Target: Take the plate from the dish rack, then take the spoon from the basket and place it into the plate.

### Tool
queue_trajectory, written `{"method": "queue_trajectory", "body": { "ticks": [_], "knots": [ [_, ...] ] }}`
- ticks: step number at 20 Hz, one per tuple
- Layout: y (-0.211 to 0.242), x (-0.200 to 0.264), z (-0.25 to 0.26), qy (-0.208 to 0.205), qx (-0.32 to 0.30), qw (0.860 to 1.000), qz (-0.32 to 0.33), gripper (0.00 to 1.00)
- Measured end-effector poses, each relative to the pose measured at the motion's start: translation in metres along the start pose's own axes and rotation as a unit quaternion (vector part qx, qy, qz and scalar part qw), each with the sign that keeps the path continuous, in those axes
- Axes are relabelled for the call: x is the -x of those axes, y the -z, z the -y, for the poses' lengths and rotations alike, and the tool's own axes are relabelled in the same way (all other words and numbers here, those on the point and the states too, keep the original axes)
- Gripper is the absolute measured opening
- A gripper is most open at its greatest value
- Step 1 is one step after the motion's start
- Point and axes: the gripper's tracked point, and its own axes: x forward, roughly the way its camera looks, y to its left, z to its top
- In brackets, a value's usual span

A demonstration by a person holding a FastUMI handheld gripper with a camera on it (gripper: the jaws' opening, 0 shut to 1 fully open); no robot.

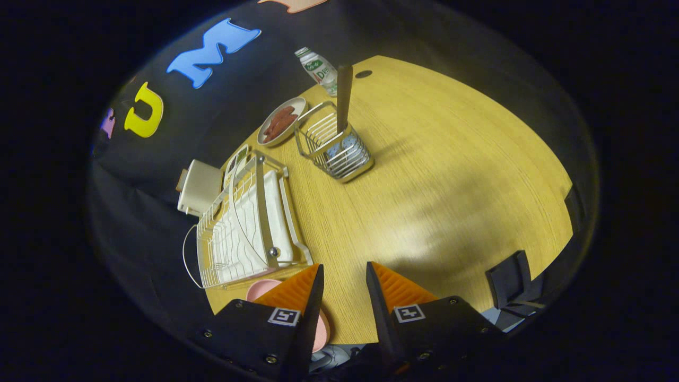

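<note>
Plate (260, 289) out of the rack, spoon yet to fetch.
Pink plate lies flat on the surface (424, 175) just beside the rack's (244, 223) near end, partly hidden under the left finger of the gripper (345, 281), whose fingers stand spread with nothing between them. The first step looks done; the spoon step is in hand. The spoon (344, 98) stands handle-up in the wire basket (334, 146), well beyond the rack's far end. Next move calls for reaching across bare surface, closing on the upright handle and lifting it straight out. A dish of red food (281, 122) and a bottle (318, 69) sit close behind the basket; a white box (199, 185) lies behind the rack.
</note>
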Motion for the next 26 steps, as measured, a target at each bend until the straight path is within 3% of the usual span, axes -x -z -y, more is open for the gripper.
{"method": "queue_trajectory", "body": {
  "ticks": [11, 20, 22, 23, 26],
  "knots": [
    [-0.132, 0.015, -0.006, 0.017, -0.008, 0.980, 0.197, 0.50],
    [-0.159, -0.030, 0.001, 0.027, -0.012, 0.981, 0.193, 0.50],
    [-0.160, -0.038, 0.003, 0.029, -0.012, 0.982, 0.187, 0.45],
    [-0.162, -0.040, 0.001, 0.026, -0.009, 0.982, 0.186, 0.36],
    [-0.160, -0.050, 0.001, 0.031, -0.012, 0.982, 0.187, 0.36]
  ]
}}
